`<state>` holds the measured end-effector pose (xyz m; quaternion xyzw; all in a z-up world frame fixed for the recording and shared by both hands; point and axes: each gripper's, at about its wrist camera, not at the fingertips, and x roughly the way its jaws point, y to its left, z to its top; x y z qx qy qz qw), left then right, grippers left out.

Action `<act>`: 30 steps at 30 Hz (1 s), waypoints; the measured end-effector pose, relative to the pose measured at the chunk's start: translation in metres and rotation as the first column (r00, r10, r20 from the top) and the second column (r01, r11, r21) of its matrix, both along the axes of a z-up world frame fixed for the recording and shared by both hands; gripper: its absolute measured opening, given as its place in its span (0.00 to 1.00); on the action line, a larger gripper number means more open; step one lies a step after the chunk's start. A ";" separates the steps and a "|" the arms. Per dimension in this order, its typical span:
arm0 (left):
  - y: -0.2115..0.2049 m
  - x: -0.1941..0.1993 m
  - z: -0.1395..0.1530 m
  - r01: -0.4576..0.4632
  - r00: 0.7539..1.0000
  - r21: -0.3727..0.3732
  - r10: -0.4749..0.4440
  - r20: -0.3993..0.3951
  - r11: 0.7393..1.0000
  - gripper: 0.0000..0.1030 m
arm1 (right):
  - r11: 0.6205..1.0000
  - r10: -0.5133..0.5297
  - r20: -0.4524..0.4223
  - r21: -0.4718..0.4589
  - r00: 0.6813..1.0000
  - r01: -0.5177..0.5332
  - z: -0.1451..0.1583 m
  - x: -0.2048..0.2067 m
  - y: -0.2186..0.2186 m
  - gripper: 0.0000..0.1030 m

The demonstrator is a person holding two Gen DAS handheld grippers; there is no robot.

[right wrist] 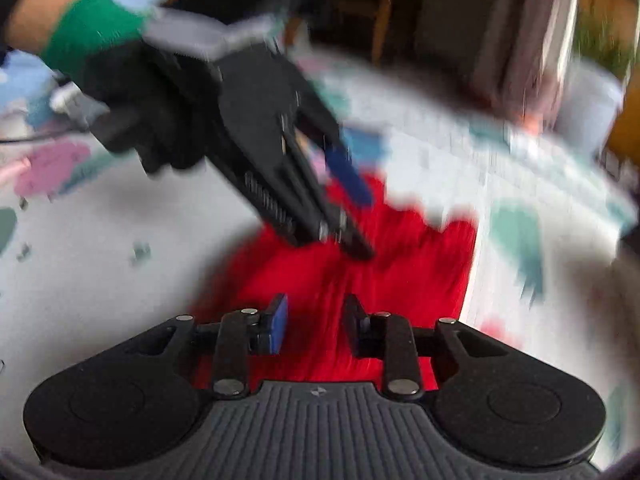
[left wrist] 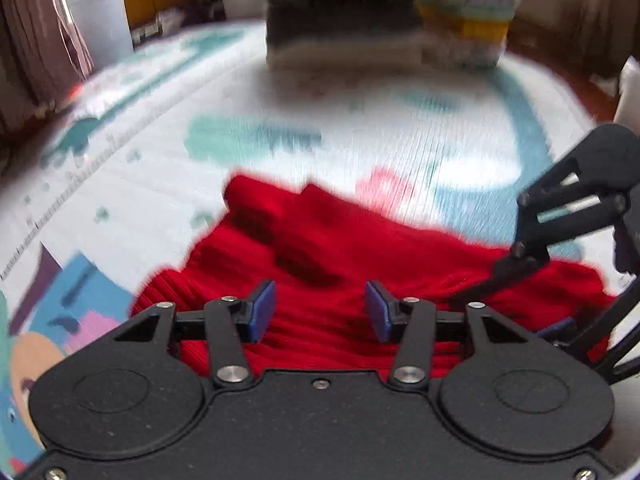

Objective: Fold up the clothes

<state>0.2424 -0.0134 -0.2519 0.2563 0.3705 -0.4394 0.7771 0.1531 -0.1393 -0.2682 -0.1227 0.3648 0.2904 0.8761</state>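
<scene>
Patterned play mat (left wrist: 400,128), pink curtains (left wrist: 36,40)

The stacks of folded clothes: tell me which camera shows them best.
The left wrist view. The stacks of folded clothes stand at the far edge of the play mat, beyond the red sweater, though blurred. The right wrist view shows none of them.

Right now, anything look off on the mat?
Nothing damaged or spilled. The red knit garment lies rumpled and uneven on the play mat, not yet squared; the folded clothes stacks behind look tidy, though both views are motion-blurred.
</scene>
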 end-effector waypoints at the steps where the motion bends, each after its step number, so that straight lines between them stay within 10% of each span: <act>1: -0.001 -0.001 -0.004 0.000 1.000 0.001 0.000 0.011 1.000 0.51 | 1.000 -0.017 -0.024 0.023 1.000 0.018 -0.007 0.001 -0.003 0.33; 9: 0.005 -0.013 0.032 0.068 0.995 0.017 -0.070 0.074 0.998 0.51 | 0.976 0.173 -0.121 -0.110 0.978 -0.186 0.027 0.015 0.019 0.38; 14: 0.027 -0.049 0.055 0.103 0.991 -0.064 -0.097 0.093 0.993 0.50 | 0.853 0.446 -0.167 -0.216 0.879 -0.474 0.090 -0.010 -0.009 0.43; 17: 0.028 -0.076 0.053 0.070 0.994 -0.161 -0.056 0.089 0.985 0.30 | 0.813 0.501 -0.182 -0.236 0.846 -0.532 0.106 -0.024 -0.032 0.50; 21: 0.014 -0.101 0.033 0.055 0.998 -0.242 -0.046 0.042 0.969 0.24 | 0.835 0.483 -0.162 -0.209 0.860 -0.509 0.086 -0.036 -0.052 0.50; 26: -0.009 -0.112 -0.013 0.117 0.993 -0.168 -0.110 0.051 0.979 0.23 | 0.920 0.354 -0.134 -0.127 0.926 -0.370 0.035 -0.032 -0.062 0.50; 30: -0.001 -0.102 0.004 0.111 0.992 -0.198 -0.121 -0.040 0.974 0.41 | 0.919 0.373 -0.126 -0.088 0.919 -0.384 0.017 -0.045 -0.065 0.50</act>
